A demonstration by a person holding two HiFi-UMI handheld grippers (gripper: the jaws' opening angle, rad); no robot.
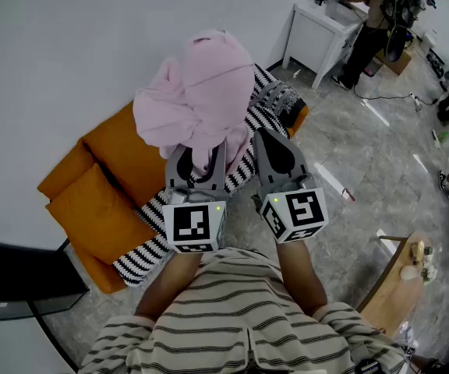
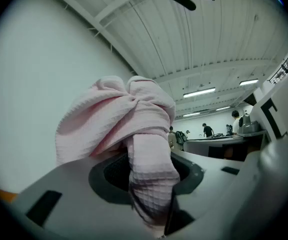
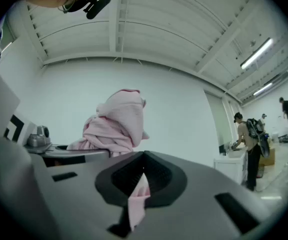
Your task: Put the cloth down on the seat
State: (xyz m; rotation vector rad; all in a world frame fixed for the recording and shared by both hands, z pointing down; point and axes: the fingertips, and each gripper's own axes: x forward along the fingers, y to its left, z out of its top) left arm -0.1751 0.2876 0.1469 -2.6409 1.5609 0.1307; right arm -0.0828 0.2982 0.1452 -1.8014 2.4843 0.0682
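Orange seat (image 1: 119, 158); two hand-held grippers (image 1: 201, 166) (image 1: 277, 153) grip one cloth (image 1: 201, 92)

The head view looks steeply down from above onto the left gripper (image 1: 199, 153), the right gripper (image 1: 267, 139), the orange seat (image 1: 119, 158) and the floor (image 1: 380, 170). Each gripper view sits close behind its own fingers (image 2: 59, 189), facing about level toward the wall (image 2: 29, 84) and ceiling (image 2: 184, 44). All three share the pink cloth (image 1: 197, 92).

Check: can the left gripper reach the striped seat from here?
Probably yes: the striped seat lies just below the left gripper, and nothing but the pink cloth it grips is in the way.
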